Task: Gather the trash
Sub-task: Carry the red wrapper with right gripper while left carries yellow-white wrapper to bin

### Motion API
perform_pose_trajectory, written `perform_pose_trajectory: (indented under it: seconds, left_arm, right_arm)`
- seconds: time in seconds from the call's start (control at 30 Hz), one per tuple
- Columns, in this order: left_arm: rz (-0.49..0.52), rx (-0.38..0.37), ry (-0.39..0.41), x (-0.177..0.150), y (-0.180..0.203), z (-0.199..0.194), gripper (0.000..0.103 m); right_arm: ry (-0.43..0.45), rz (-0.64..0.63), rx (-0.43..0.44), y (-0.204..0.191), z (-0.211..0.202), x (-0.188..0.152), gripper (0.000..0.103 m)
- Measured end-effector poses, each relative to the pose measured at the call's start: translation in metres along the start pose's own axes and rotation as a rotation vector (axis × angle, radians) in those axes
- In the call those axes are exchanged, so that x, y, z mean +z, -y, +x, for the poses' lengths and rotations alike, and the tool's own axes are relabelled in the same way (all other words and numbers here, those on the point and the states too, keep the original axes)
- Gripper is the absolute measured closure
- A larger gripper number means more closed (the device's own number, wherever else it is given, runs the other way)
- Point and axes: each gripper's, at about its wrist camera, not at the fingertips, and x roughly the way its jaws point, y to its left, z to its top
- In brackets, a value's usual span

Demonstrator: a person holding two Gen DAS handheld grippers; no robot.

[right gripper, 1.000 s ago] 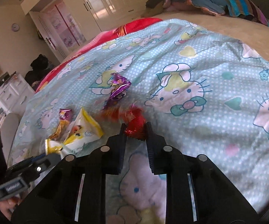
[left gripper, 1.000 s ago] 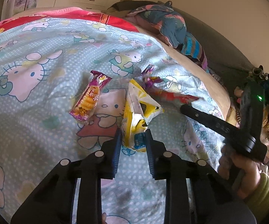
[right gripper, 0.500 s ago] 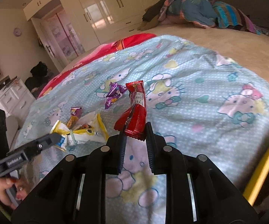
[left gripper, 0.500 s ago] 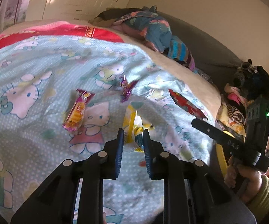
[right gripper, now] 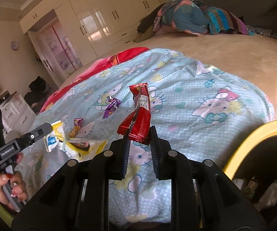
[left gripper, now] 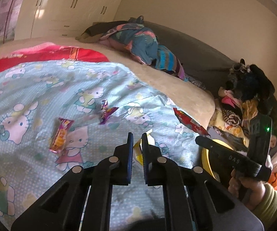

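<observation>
- The red wrapper (right gripper: 141,115) is a long, crinkled foil packet with a white printed label panel; it stands upright out of the right gripper (right gripper: 139,137), whose jaws are pinched tight on its lower end, lifted clear of the blanket (right gripper: 205,88).
- The yellow-and-white wrapper (left gripper: 139,148) is crumpled, with a blue patch on one end; the left gripper (left gripper: 136,140) has just closed its jaws on it, and it hangs between the pads above the bedding.
- A purple wrapper (left gripper: 107,111) lies twisted on the cartoon-cat blanket, well apart from both tongs.
- An orange-pink snack packet (left gripper: 61,134) lies flat nearby, to the left of the left gripper.
- A yellow-rimmed bin (right gripper: 253,144) sits at the bed's edge beside the right gripper; its inside is dark, with some pale scraps dimly visible at the bottom.
</observation>
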Motion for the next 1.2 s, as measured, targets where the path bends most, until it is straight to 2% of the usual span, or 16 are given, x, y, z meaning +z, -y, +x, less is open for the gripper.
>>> perform_pose_trajectory:
  seconds: [0.23, 0.4, 0.67, 1.2]
  left_arm:
    - [0.056, 0.017, -0.009, 0.001, 0.016, 0.003, 0.096]
    - [0.058, -0.025, 0.008, 0.013, 0.033, 0.000, 0.097]
    - [0.108, -0.099, 0.010, 0.022, 0.081, 0.007, 0.097]
    - [0.265, -0.222, -0.055, -0.002, 0.170, 0.024, 0.097]
  right_arm:
    - [0.029, 0.007, -0.017, 0.008, -0.023, -0.001, 0.088]
    - [0.058, 0.019, -0.038, 0.022, -0.044, 0.003, 0.088]
    - [0.084, 0.032, -0.093, 0.051, -0.086, -0.005, 0.088]
    - [0.078, 0.110, -0.206, 0.109, -0.141, -0.028, 0.088]
